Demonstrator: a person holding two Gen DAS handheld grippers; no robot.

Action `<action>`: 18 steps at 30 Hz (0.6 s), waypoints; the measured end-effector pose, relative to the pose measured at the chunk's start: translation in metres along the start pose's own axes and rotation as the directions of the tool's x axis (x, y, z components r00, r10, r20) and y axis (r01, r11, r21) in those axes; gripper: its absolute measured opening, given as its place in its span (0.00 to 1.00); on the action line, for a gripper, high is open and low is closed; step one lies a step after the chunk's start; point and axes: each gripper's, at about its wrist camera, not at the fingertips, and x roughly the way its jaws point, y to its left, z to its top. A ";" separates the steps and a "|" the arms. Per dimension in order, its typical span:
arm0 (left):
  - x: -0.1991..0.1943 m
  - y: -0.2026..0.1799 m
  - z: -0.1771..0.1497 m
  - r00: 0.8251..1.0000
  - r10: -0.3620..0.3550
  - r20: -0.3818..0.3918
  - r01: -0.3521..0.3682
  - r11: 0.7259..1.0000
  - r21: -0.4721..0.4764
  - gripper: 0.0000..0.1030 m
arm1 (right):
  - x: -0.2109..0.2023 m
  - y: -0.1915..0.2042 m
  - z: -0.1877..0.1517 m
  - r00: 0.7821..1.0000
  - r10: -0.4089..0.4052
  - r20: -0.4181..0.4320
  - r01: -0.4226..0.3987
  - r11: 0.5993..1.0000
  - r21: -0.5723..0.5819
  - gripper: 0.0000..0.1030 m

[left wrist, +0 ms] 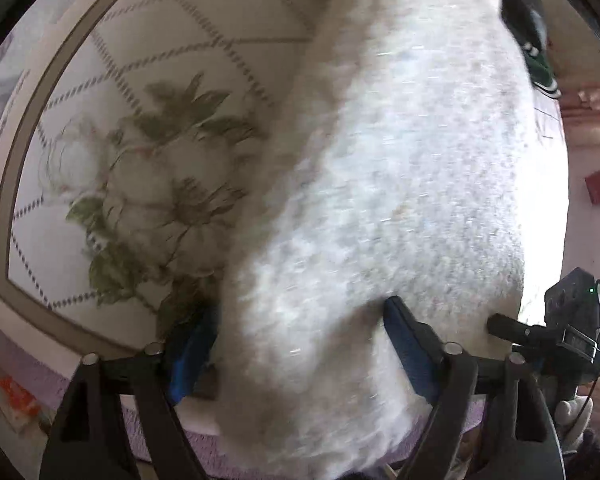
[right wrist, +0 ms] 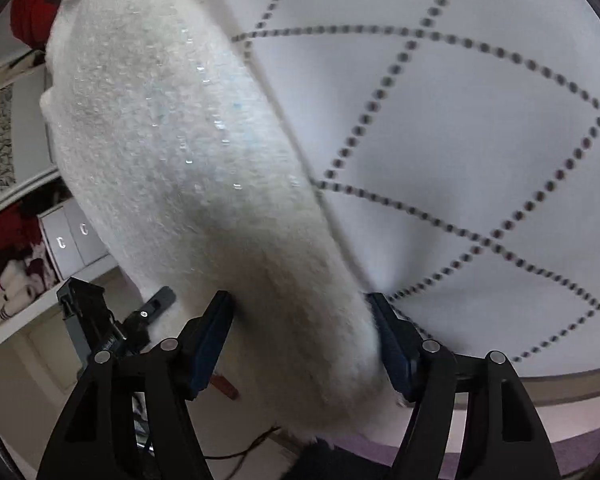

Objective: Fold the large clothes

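Where the left wrist view looks forward, a fluffy white garment [left wrist: 400, 184] fills the centre and right of the frame, blurred by motion. Left hand-held gripper [left wrist: 296, 344]: blue pads [left wrist: 408, 344] stand on either side of a thick bunch of the white fabric at lower centre, clamped on it. Bedspread [left wrist: 112, 128] in the left half: cream, dotted diamond lines, a printed flower with green leaves, brown band border, lilac edge at lower left. At the lower right edge, the other tool shows as a black body with a green light.

Right wrist view: same white garment [right wrist: 180, 152] runs as a thick roll from the upper left down to lower centre, sparkly fibres catching light. Right hand-held gripper [right wrist: 300, 344]: both fingers press into the roll's sides, closed on the fabric. Bedspread [right wrist: 480, 140] with dotted diamonds takes the right half. Left edge: pale cabinet doors [right wrist: 72, 240] with small handles, red fabric [right wrist: 28, 4] at upper left. Garment looks lifted off the bed between both tools; contact with the bedspread cannot be told.
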 end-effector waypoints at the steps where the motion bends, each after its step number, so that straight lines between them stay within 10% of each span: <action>1: 0.000 -0.003 -0.001 1.000 -0.021 0.008 0.021 1.000 0.006 0.38 | 0.000 0.002 -0.002 1.000 0.001 0.007 -0.001 1.000 -0.012 0.68; 6: -0.012 -0.025 -0.011 0.999 0.004 0.048 -0.006 0.999 0.042 0.14 | 0.009 0.020 -0.005 0.998 0.060 0.018 -0.060 0.998 -0.021 0.30; 13: -0.073 -0.017 -0.088 0.991 -0.073 -0.113 0.068 0.997 -0.042 0.10 | -0.024 0.020 -0.081 0.987 0.137 -0.079 -0.130 0.987 0.090 0.22; 18: -0.123 -0.003 -0.118 0.933 -0.266 -0.243 0.187 0.934 -0.303 0.09 | -0.051 0.015 -0.176 0.940 0.286 -0.188 -0.214 0.920 0.329 0.21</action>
